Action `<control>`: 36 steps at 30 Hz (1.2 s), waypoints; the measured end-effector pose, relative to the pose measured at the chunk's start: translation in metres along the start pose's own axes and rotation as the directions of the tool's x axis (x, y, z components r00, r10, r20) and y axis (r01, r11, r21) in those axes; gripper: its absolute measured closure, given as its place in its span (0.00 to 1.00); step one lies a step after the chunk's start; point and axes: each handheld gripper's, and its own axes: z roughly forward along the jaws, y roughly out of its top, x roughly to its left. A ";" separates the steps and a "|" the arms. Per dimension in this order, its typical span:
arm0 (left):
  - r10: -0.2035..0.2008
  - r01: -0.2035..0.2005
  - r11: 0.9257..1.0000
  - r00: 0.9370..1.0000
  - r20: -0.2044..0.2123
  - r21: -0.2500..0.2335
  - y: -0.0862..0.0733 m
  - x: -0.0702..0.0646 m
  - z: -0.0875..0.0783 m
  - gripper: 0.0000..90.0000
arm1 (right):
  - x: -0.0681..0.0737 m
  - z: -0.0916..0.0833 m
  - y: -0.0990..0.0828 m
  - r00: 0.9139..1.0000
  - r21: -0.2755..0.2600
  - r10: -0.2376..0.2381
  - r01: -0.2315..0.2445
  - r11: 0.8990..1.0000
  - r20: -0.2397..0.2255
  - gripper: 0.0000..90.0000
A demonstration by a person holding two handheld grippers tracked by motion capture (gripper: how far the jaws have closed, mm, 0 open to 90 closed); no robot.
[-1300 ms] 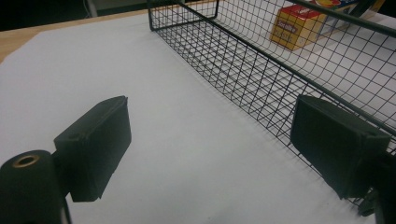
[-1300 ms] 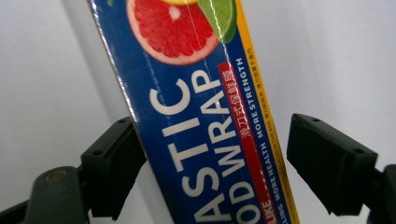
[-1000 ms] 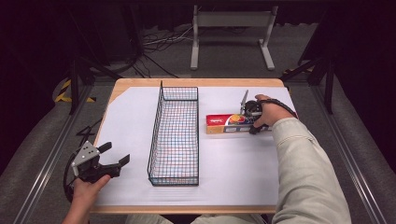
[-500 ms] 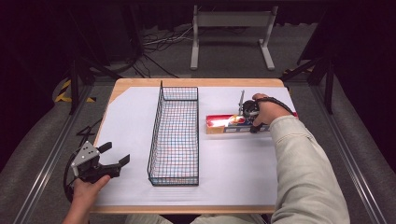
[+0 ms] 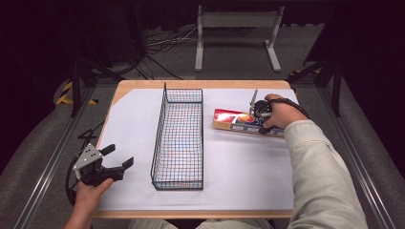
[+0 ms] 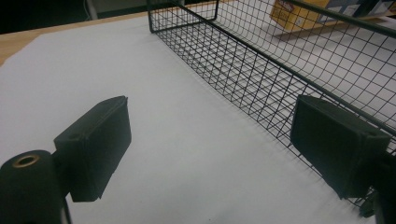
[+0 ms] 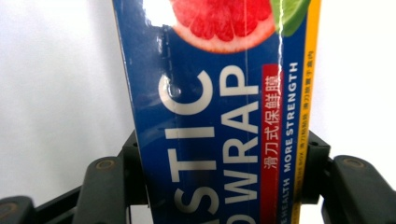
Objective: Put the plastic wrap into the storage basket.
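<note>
A long plastic wrap box [image 5: 234, 121], blue and yellow with a red grapefruit picture, lies on the white table right of the wire basket [image 5: 154, 138]. My right gripper [image 5: 260, 117] is at the box's right part. In the right gripper view its jaws press both long sides of the box [image 7: 219, 116], so the right gripper [image 7: 224, 158] is shut on it. My left gripper [image 5: 118, 155] hovers at the table's front left, open and holding nothing. In the left gripper view the open left gripper [image 6: 210, 140] faces the basket's [image 6: 261, 79] long side, with the box [image 6: 294, 14] beyond the mesh.
The black wire basket runs front to back down the table's middle. White paper [image 5: 133, 124] covers the wooden table. A white metal stand [image 5: 236, 21] and cables lie on the floor beyond the far edge.
The right hand and the box have shifted very slightly; the box's left end now looks a bit raised. The left gripper has stayed put.
</note>
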 end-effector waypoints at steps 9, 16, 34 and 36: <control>-0.003 0.003 1.000 1.000 0.013 -0.006 0.002 0.001 0.003 0.15 | 0.008 -0.021 -0.005 0.998 -0.021 0.063 -0.063 0.998 0.006 0.45; 0.004 -0.004 1.000 1.000 0.019 -0.005 0.003 0.001 0.005 0.15 | 0.018 -0.045 -0.007 0.986 -0.063 0.167 -0.169 0.984 -0.026 0.45; 0.002 -0.002 1.000 1.000 0.031 -0.007 0.004 0.000 0.009 0.15 | 0.042 -0.087 -0.015 0.804 -0.264 0.552 -0.595 0.759 -0.223 0.46; 0.001 -0.001 1.000 0.999 0.034 -0.007 0.004 0.001 0.009 0.15 | 0.043 -0.089 -0.014 0.796 -0.269 0.563 -0.605 0.749 -0.221 0.46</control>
